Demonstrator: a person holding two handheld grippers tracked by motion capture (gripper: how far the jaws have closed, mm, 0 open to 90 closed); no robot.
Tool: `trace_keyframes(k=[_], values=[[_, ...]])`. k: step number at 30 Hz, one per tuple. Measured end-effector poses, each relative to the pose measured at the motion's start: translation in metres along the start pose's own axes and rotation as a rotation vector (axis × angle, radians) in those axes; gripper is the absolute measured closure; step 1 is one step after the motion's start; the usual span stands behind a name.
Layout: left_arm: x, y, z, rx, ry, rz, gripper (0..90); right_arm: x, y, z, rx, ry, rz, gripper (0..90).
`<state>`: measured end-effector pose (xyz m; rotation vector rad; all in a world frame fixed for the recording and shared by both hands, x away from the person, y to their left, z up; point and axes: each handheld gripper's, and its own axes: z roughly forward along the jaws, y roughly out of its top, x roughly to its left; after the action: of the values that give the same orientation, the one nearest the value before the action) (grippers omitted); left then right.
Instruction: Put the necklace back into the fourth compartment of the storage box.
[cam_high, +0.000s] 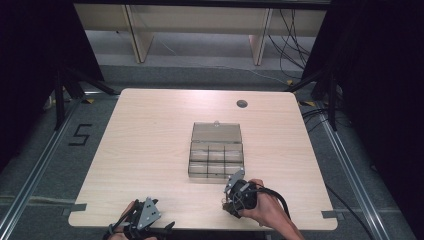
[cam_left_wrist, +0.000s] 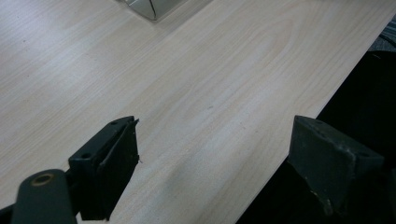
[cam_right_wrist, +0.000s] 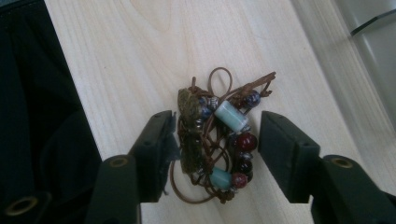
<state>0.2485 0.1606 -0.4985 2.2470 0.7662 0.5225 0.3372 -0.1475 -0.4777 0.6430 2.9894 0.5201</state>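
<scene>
A bracelet (cam_right_wrist: 215, 140) of brown cord with pale green, dark red and blue beads lies on the wooden table (cam_high: 150, 130) near its front edge. My right gripper (cam_right_wrist: 217, 128) points down over it, jaws half apart with the bracelet between them. One pad (cam_right_wrist: 159, 140) touches the cord; the other pad (cam_right_wrist: 280, 144) stands a little off the beads. In the high view the right gripper (cam_high: 231, 200) is just in front of a clear compartment box (cam_high: 216, 150) with its lid laid back. My left gripper (cam_left_wrist: 215, 154) is open and holds nothing at the front left edge (cam_high: 150, 222).
The box's corner (cam_left_wrist: 149, 7) shows far off in the left gripper view, and its edge (cam_right_wrist: 373, 28) lies close in the right gripper view. A round cable hole (cam_high: 242, 103) sits at the table's back right. Dark floor lies beyond the front edge.
</scene>
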Motion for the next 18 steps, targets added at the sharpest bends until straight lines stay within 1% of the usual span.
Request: trace_keyframes(k=[1, 2, 3, 4, 5, 6, 7, 8, 9, 10, 11, 12, 13, 14, 15, 16, 17, 18], values=[[0.0000, 0.0000, 0.0000, 0.000, 0.000, 0.000, 15.5, 0.0000, 0.0000, 0.0000, 0.000, 0.000, 0.000, 48.7], [0.0009, 0.0004, 0.0002, 0.002, 0.002, 0.015, 15.5, 0.0004, 0.0004, 0.0016, 0.007, 0.012, -0.003, 51.5], [0.0007, 0.0007, 0.0002, -0.001, 0.003, 0.013, 15.5, -0.0001, 0.0006, 0.0024, 0.010, 0.011, -0.013, 53.5], [0.0007, 0.0007, 0.0002, -0.001, 0.003, 0.013, 15.5, -0.0001, 0.0006, 0.0024, 0.010, 0.011, -0.013, 53.5], [-0.0002, 0.0008, -0.0005, 0.011, 0.002, -0.002, 15.5, -0.0001, 0.0003, 0.0035, 0.017, 0.014, 0.002, 58.0], [-0.0004, 0.0002, -0.0001, -0.001, 0.005, -0.003, 15.5, -0.0002, 0.0002, 0.0034, 0.013, 0.013, -0.002, 60.4], [-0.0007, 0.0003, -0.0005, 0.005, 0.008, -0.010, 15.5, -0.0003, 0.0004, 0.0039, 0.008, 0.016, -0.010, 63.3], [-0.0007, 0.0003, -0.0005, 0.005, 0.008, -0.010, 15.5, -0.0003, 0.0004, 0.0039, 0.008, 0.016, -0.010, 63.3], [0.0006, 0.0003, -0.0004, 0.005, 0.007, 0.000, 15.5, 0.0001, 0.0011, 0.0039, 0.005, 0.028, -0.031, 67.3], [0.0001, 0.0001, -0.0002, -0.006, 0.012, -0.007, 15.5, 0.0004, 0.0011, 0.0040, 0.003, 0.031, -0.032, 68.4], [0.0001, 0.0001, -0.0002, -0.006, 0.012, -0.007, 15.5, 0.0004, 0.0011, 0.0040, 0.003, 0.031, -0.032, 68.4], [0.0002, 0.0004, -0.0010, 0.004, 0.010, -0.003, 15.5, 0.0010, 0.0010, 0.0033, -0.002, 0.032, -0.038, 71.3], [0.0003, 0.0005, -0.0006, 0.004, 0.009, 0.001, 15.5, 0.0012, 0.0011, 0.0027, -0.001, 0.029, -0.044, 72.4], [0.0010, 0.0006, -0.0007, 0.010, 0.017, 0.010, 15.5, 0.0011, 0.0015, 0.0017, -0.008, 0.036, -0.049, 73.1], [0.0007, 0.0003, -0.0004, -0.004, 0.011, 0.001, 15.5, 0.0015, 0.0019, 0.0002, -0.008, 0.032, -0.049, 73.6], [0.0007, 0.0003, -0.0004, -0.004, 0.011, 0.001, 15.5, 0.0015, 0.0019, 0.0002, -0.008, 0.032, -0.049, 73.6], [0.0009, 0.0004, -0.0006, 0.011, 0.002, 0.002, 15.5, 0.0023, 0.0021, -0.0017, -0.007, 0.028, -0.051, 75.8], [0.0003, 0.0002, -0.0003, 0.005, 0.011, 0.000, 15.5, 0.0024, 0.0022, -0.0026, -0.009, 0.029, -0.057, 76.8]])
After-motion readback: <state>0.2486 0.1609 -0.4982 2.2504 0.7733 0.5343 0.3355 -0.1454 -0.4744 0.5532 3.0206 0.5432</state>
